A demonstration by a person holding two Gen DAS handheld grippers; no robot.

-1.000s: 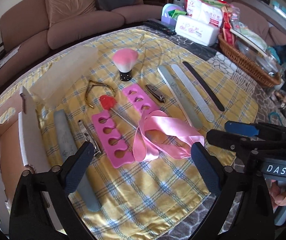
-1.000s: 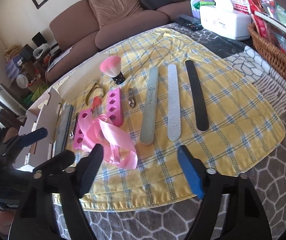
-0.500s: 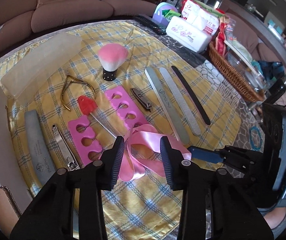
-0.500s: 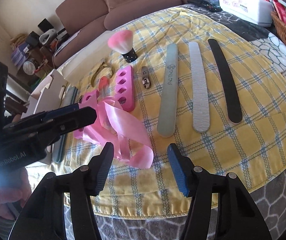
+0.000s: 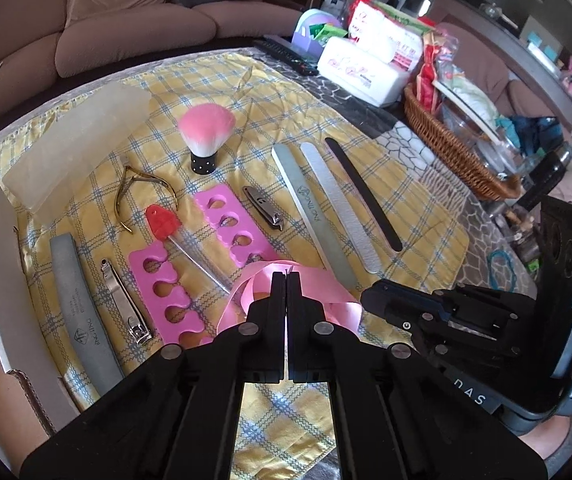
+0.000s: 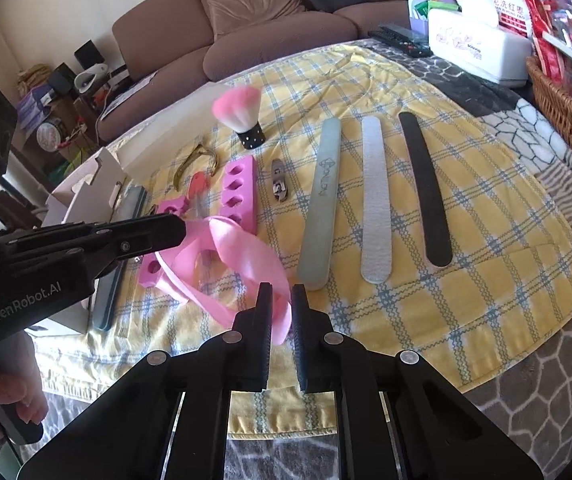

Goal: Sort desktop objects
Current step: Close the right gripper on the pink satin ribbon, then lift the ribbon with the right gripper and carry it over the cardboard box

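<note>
Where the pink ribbon (image 6: 242, 248) lies: near the middle of the yellow checked cloth (image 6: 486, 280), in loose loops draped over the near ends of the pink toe separators (image 5: 166, 292).
Right gripper (image 6: 282, 292): closed to a narrow slit, and the ribbon's near-right end seems to be pinched in it.
Left gripper (image 5: 287, 276): jaws fully together, tips at the ribbon's far-left loop; we cannot tell whether any fabric is caught.
Step in hand: we judge it to be taking the ribbon by two points, so it can be lifted away for sorting.
How to do it well: we should raise both hands slowly and evenly, keeping the ribbon slack. If the left end does not follow, we reopen and bite deeper into the loop.
What to watch: the red-handled tool (image 5: 162, 220) runs under the loops, and satin can drag it or a separator along.
Neighbours: the grey-green nail file (image 6: 322, 200) lies just right of the ribbon, so we lift upward rather than sweeping sideways.
</note>
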